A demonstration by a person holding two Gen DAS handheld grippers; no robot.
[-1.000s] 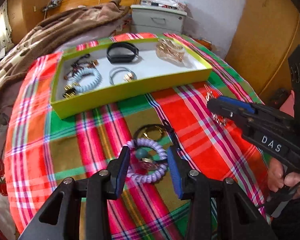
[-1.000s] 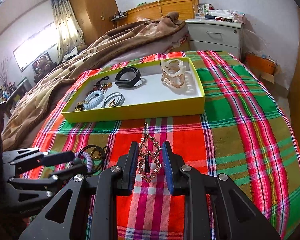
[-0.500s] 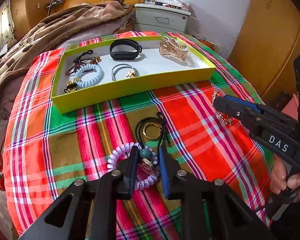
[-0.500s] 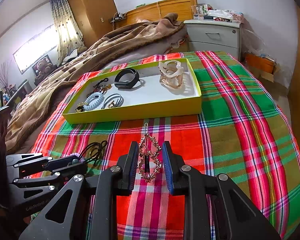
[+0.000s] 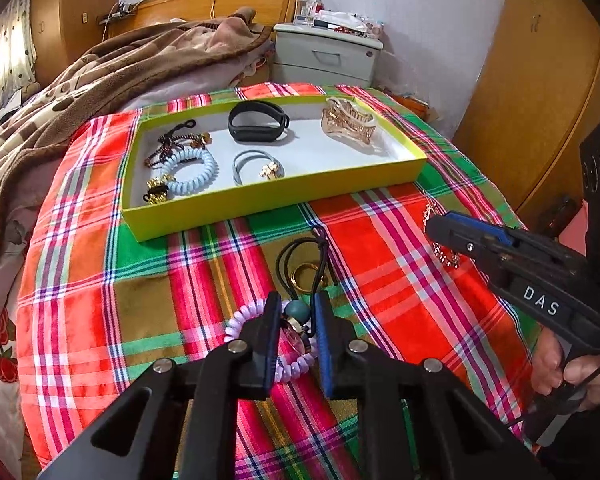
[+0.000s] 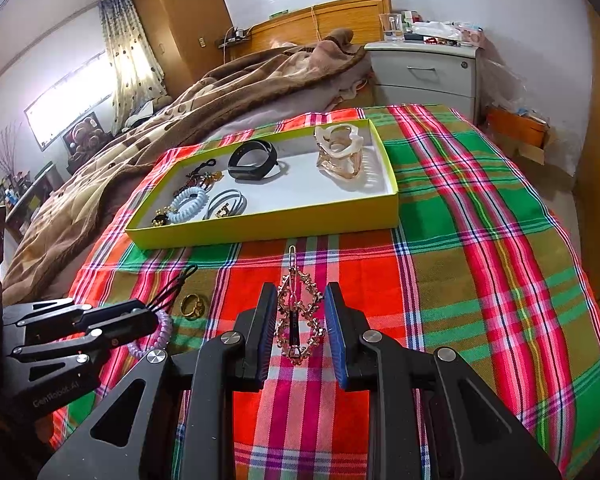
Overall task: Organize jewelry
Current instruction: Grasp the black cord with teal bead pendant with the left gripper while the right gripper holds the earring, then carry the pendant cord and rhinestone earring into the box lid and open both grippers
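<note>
Five pieces lie in the yellow tray [image 5: 260, 204]; the left gripper [image 5: 296, 326], just closing, pinches one lilac coil hair tie [image 5: 240, 322], while the right gripper [image 6: 300, 320] stands spread around one gold filigree clip [image 6: 299, 312].

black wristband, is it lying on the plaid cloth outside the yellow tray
No, the black wristband lies inside the shallow yellow tray, on its white floor near the far wall.

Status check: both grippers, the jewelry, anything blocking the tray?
Left gripper just closing around the purple coil bracelet. Right gripper astride the gold hair clip, pads apart from it. Path to the yellow tray unobstructed.
</note>
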